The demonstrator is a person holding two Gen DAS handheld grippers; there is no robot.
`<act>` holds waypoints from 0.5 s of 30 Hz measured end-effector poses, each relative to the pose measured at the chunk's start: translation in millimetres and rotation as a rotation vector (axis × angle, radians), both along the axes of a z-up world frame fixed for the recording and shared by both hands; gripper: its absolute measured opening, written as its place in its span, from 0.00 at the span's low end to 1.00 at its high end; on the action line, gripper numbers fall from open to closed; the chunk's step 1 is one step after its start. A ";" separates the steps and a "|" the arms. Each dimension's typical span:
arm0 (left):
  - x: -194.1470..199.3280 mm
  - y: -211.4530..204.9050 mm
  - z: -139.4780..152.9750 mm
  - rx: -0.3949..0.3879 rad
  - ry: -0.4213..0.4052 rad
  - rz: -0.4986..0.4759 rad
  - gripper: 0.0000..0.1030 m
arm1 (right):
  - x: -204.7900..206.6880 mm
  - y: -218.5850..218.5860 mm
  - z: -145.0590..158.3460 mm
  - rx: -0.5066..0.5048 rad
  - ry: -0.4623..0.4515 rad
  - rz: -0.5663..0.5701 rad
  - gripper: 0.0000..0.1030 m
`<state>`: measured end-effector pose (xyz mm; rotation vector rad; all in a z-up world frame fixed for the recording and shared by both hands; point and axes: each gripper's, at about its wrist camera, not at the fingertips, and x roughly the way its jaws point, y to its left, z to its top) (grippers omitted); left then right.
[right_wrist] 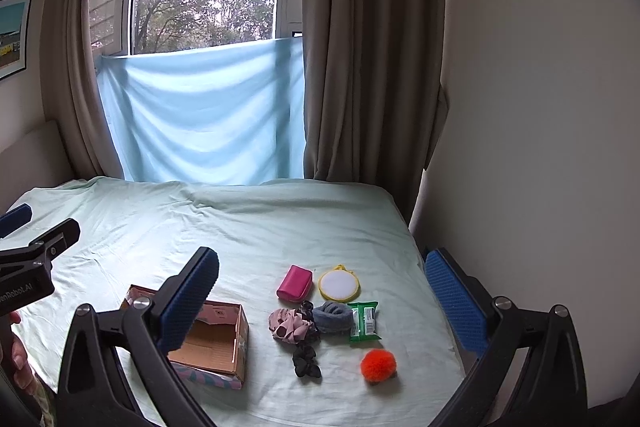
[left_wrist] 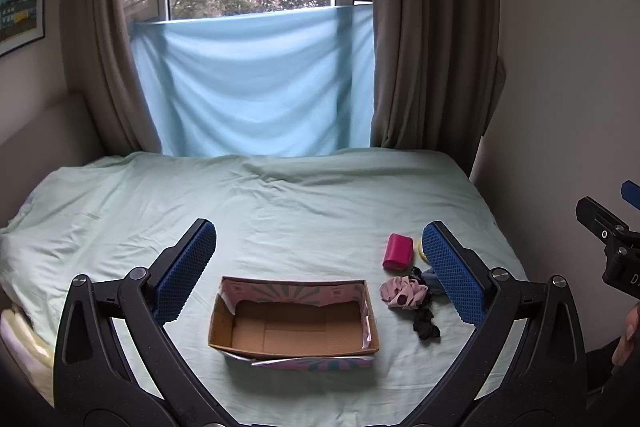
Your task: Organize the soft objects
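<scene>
Cardboard box (right_wrist: 212, 343), one, beside seven soft items; left tongs (left_wrist: 320, 267) and right tongs (right_wrist: 324, 291) both wide, holding nothing.

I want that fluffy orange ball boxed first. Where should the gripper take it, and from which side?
Pinch the orange pom-pom across its middle, coming from above. It is round and lies apart from the other items, nearest the right gripper, which is open.

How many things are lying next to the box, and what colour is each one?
Pink: 2, the pouch and the pink scrunchie
Black: 1, the black scrunchie
Grey: 1, the grey scrunchie
Yellow and white: 1, the round pad
Green: 1, the packet
Orange: 1, the pompom
Total: 7, all on the bed; none in the box.
</scene>
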<state>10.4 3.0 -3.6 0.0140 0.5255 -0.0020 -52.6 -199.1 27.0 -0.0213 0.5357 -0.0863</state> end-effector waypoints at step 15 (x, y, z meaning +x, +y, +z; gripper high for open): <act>5.9 -2.1 -0.5 0.000 0.017 -0.006 0.99 | 0.7 -2.8 0.8 0.005 0.007 -0.009 1.00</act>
